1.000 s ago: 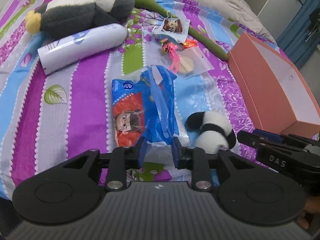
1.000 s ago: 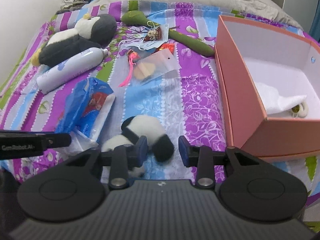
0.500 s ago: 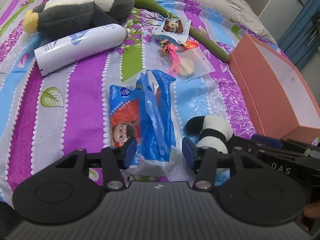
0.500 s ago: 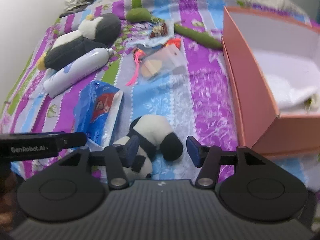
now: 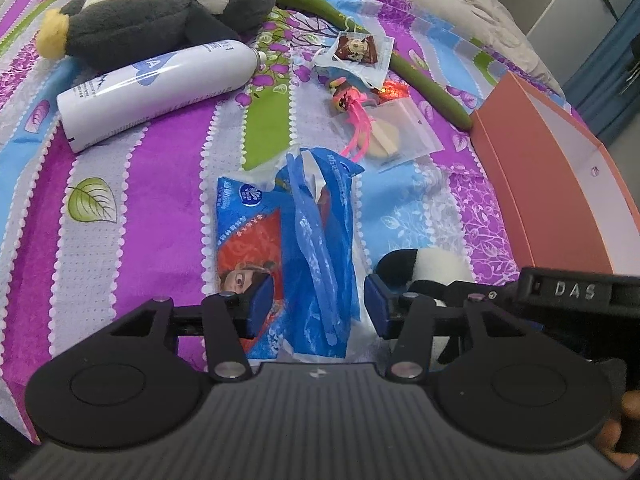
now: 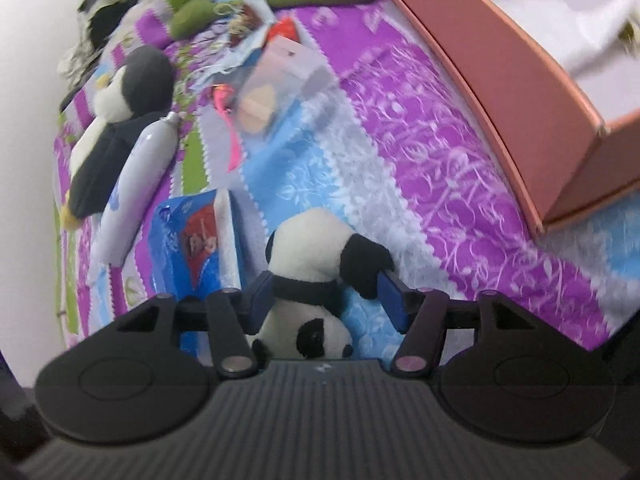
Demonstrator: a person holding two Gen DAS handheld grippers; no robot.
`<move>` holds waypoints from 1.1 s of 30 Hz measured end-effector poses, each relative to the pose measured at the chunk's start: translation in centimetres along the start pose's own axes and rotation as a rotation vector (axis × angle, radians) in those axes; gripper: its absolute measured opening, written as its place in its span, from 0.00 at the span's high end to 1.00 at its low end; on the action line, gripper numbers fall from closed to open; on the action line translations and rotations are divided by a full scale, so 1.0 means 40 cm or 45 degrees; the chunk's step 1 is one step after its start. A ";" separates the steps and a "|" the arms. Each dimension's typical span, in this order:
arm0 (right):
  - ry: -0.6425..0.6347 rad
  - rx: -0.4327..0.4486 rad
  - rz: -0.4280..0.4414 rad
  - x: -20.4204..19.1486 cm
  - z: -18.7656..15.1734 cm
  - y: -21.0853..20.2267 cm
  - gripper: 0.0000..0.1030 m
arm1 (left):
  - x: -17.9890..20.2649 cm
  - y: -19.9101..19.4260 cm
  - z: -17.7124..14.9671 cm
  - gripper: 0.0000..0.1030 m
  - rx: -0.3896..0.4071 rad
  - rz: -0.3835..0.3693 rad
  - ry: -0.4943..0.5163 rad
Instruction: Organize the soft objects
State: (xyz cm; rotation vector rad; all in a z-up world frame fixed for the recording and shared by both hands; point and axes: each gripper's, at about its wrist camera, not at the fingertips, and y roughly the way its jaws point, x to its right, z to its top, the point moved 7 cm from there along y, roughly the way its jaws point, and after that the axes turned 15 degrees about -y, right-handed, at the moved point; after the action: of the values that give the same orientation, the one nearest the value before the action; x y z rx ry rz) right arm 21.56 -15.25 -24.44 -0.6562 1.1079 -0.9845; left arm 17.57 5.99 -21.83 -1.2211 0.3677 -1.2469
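A small panda plush (image 6: 316, 264) lies on the striped bedspread; it also shows in the left wrist view (image 5: 432, 268). My right gripper (image 6: 326, 300) is open with its jaws on either side of the panda, tilted. My left gripper (image 5: 318, 306) is open over the near end of a blue tissue pack (image 5: 288, 248). A large penguin plush (image 5: 160, 12) lies at the far left. A pink box (image 5: 560, 184) stands at the right; it holds a white soft thing (image 6: 568, 32).
A white spray can (image 5: 156, 88) lies by the penguin. A green plush stem (image 5: 400, 56), a face mask with a packet (image 5: 356, 52), a pink-tasselled trinket (image 5: 352, 108) and a clear bag (image 5: 396, 132) lie mid-bed. A grey blanket lies beyond.
Both grippers opened wider. The right gripper advanced and tilted so the panda now sits between its jaws. The left gripper moved forward over the tissue pack.
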 end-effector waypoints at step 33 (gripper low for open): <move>0.056 0.018 0.051 0.012 -0.003 -0.008 0.47 | 0.021 0.076 0.004 0.56 -0.003 0.029 0.051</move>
State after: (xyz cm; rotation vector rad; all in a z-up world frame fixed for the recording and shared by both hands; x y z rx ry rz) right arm 21.40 -15.82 -24.40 -0.6011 1.1479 -0.9756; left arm 19.55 4.88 -24.02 -1.1925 0.4113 -1.2527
